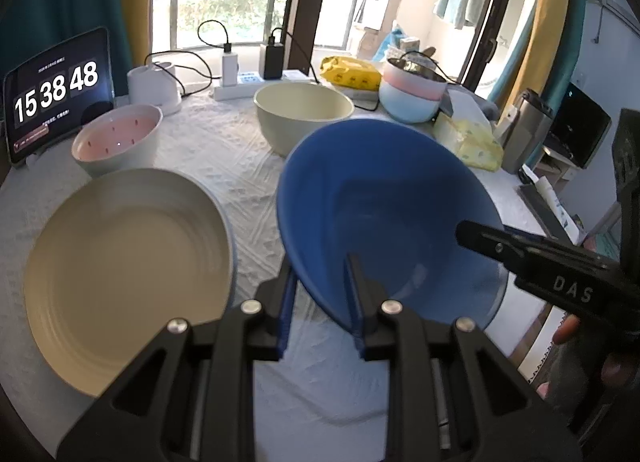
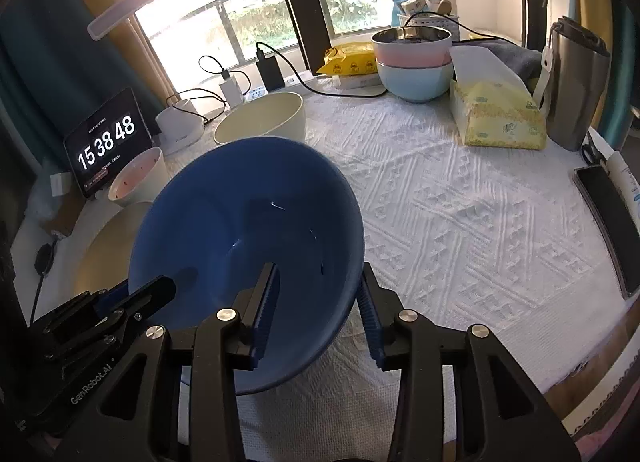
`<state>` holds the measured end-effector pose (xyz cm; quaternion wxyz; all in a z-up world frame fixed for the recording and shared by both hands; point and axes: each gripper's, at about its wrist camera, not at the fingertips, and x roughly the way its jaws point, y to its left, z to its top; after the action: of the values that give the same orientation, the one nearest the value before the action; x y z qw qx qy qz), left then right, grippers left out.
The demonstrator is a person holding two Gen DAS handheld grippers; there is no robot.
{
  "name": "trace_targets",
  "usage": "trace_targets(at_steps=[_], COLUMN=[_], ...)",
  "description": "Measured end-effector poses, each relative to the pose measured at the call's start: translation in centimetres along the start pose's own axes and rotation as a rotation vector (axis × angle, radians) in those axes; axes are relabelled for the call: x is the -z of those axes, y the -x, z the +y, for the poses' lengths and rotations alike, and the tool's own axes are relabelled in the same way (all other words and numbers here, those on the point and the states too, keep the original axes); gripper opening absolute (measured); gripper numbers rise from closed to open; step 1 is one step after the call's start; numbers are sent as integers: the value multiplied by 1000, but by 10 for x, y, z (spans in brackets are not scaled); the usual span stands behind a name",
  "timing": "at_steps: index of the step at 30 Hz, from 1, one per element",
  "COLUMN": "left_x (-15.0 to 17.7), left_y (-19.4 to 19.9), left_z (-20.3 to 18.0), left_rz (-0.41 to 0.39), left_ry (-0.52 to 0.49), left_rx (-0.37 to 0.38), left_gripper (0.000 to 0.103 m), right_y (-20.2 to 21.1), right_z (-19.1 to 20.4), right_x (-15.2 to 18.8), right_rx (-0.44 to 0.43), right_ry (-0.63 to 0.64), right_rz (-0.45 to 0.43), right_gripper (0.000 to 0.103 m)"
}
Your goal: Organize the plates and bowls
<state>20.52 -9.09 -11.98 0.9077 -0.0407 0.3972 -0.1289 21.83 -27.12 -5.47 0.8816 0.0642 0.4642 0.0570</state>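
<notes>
A blue bowl [image 1: 380,190] [image 2: 240,222] hangs tilted above the white tablecloth, between both grippers. My left gripper [image 1: 320,290] is shut on its near rim, one finger inside and one outside. My right gripper [image 2: 318,298] straddles the opposite rim with its jaws open, and the inner pad stands clear of the wall. One of its fingers [image 1: 480,238] reaches into the bowl from the right. A cream plate [image 1: 128,270] [image 2: 108,246] lies left of the bowl. Behind stand a cream bowl [image 1: 304,106] [image 2: 264,118], a white bowl with a pink inside [image 1: 116,138] [image 2: 138,178], and stacked pink and light blue bowls [image 1: 412,94] [image 2: 412,62].
A tablet clock [image 2: 106,142] leans at the back left, beside chargers and cables. A yellow tissue pack [image 2: 500,118] and a steel flask [image 2: 576,82] stand at the back right. A dark phone [image 2: 608,230] lies near the right table edge. Bare tablecloth [image 2: 460,222] spreads right of the blue bowl.
</notes>
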Motion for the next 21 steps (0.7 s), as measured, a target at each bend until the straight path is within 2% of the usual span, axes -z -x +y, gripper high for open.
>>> trace_targets(at_steps=[7, 9, 11, 21], left_x=[-6, -8, -11, -30], left_y=[0, 1, 4, 19], left_z=[3, 4, 5, 8], left_rz=[7, 0, -14, -82], left_ry=[12, 15, 21, 21], left_rx=[-6, -7, -8, -40], left_gripper=[30, 35, 46, 47], right_y=[0, 0, 1, 3], right_z=[-1, -1, 0, 1], right_x=[-6, -8, -11, -28], right_rx=[6, 7, 6, -1], right_ry=[5, 8, 12, 28], right_rz=[-10, -14, -19, -46], right_gripper=[41, 41, 41, 41])
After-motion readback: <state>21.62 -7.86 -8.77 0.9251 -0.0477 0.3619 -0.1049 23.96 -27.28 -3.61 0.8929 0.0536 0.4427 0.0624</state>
